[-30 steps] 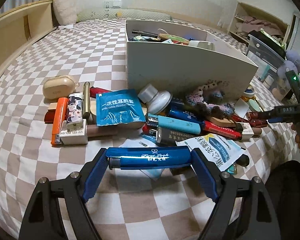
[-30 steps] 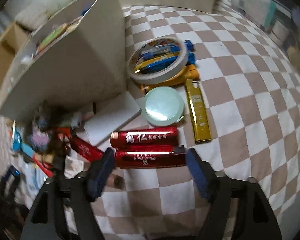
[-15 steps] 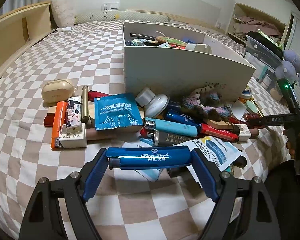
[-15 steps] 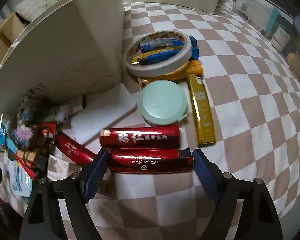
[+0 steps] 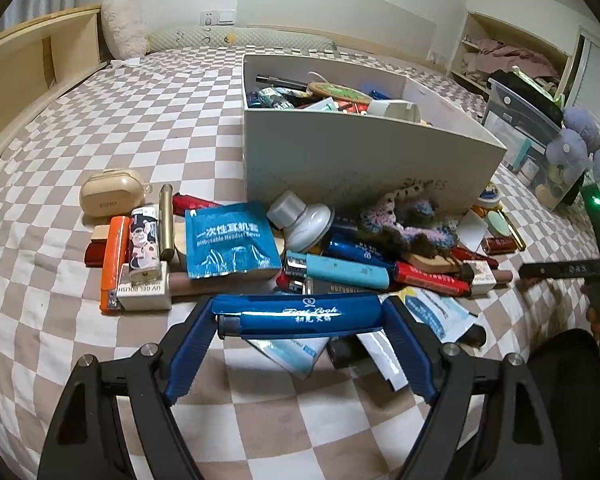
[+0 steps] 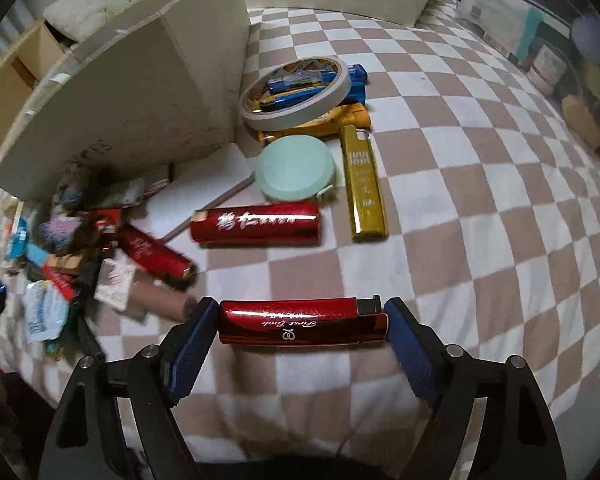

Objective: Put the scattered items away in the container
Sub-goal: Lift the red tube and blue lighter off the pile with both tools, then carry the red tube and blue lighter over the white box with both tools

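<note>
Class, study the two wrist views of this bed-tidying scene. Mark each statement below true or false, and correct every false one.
1. The left gripper holds a blue lighter. True.
2. The right gripper is empty. False: it is shut on a red lighter.
3. The white box already has items inside. True.
4. The tape roll lies inside the white box. False: it rests outside, on a pile of lighters on the bed.
5. The gold lighter lies on the checkered bedcover. True.

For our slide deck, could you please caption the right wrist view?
Right gripper holding a red lighter above the checkered bedspread.
</note>
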